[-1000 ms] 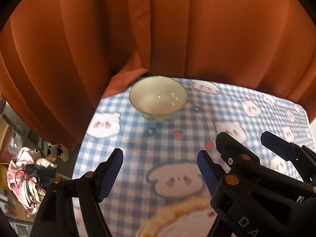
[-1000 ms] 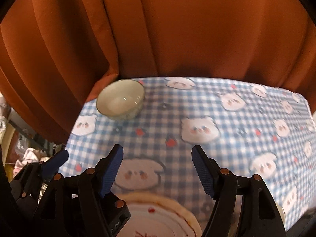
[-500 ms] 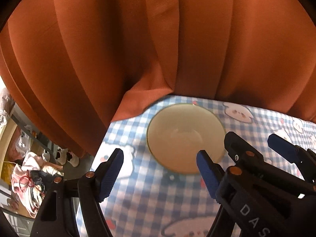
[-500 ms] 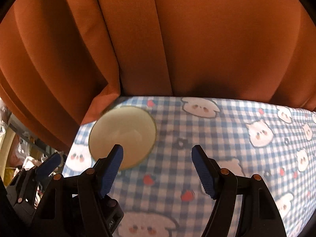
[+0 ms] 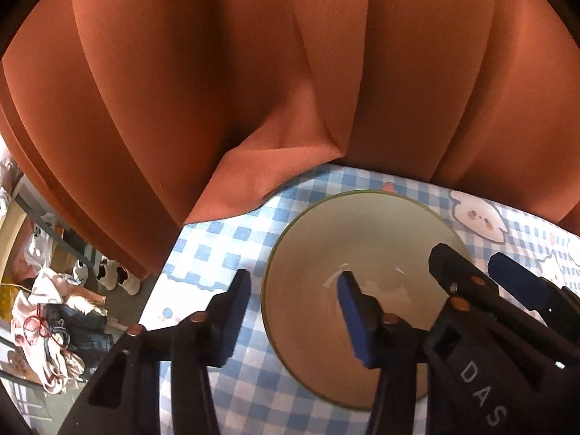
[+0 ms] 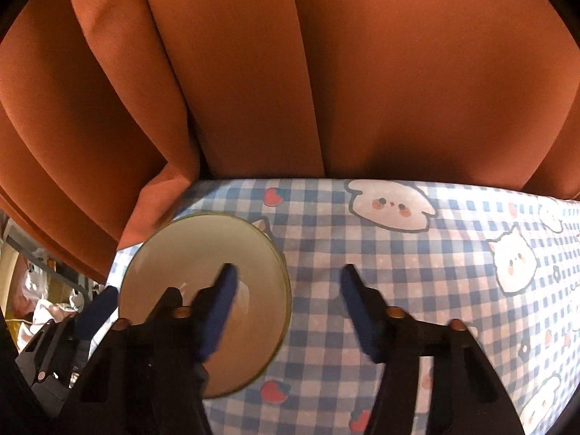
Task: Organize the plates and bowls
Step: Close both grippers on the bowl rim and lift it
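Checked tablecloth [image 6: 362, 224], both grippers closing astride bowl [image 5: 362, 232] rim, pads apart

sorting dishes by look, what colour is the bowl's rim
Olive green, around a cream bowl; clearest in the right wrist view.

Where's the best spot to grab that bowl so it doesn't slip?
Grip the bowl by its thin rim, coming down from above. It sits upright and open on the checked tablecloth, so one finger can go inside and one outside. The left gripper already straddles the left rim, its jaws closing, as the right gripper does opposite.
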A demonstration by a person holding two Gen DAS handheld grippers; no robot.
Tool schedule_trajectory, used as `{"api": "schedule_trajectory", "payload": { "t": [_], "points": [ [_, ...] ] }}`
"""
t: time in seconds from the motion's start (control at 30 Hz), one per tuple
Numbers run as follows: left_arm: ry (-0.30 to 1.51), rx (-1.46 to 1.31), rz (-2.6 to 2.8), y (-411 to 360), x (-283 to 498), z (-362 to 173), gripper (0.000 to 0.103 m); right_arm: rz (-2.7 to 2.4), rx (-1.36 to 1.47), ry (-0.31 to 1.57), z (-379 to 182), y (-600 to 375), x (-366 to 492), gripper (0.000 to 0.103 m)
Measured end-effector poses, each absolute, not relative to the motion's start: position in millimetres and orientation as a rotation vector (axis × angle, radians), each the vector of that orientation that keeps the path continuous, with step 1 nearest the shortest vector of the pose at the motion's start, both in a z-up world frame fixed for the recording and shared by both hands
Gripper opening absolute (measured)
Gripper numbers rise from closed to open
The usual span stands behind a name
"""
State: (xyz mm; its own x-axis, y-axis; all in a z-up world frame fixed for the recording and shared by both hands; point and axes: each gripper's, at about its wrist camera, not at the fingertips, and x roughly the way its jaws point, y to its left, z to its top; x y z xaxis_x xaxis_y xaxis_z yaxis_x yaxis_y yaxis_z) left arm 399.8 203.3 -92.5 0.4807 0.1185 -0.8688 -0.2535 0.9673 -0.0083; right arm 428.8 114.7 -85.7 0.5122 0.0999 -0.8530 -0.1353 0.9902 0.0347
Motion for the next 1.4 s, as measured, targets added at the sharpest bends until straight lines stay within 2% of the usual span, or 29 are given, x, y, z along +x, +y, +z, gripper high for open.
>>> {"api": "schedule_trajectory", "payload": {
  "t": [0.07, 0.13, 0.2, 0.33, 0.4, 0.87, 1.4],
  "points": [
    [1.058, -0.141, 0.230, 204, 403, -96, 0.040, 0.143, -0.035, 1.029, -90, 116, 432, 0.056],
    [1.068, -0.132, 0.246, 204, 405, -99, 0.029, 0.137, -0.038, 1.033, -93, 115, 434, 0.050],
    [1.066, -0.127, 0.257, 204, 405, -101, 0.025, 0.139, -0.047, 1.043, -98, 116, 436, 0.036],
    [1.068, -0.131, 0.251, 206, 406, -102, 0.020, 0.163, -0.032, 1.049, -103, 115, 439, 0.028],
    [1.075, -0.146, 0.242, 209, 406, -102, 0.020, 0.179, -0.020, 1.057, -106, 117, 441, 0.020],
    [1.068, -0.147, 0.203, 212, 400, -87, 0.020, 0.155, -0.020, 1.047, -91, 123, 434, 0.020],
    [0.961, -0.126, 0.115, 197, 360, -15, 0.020, 0.088, -0.006, 0.942, -9, 106, 381, 0.020]
  ]
}}
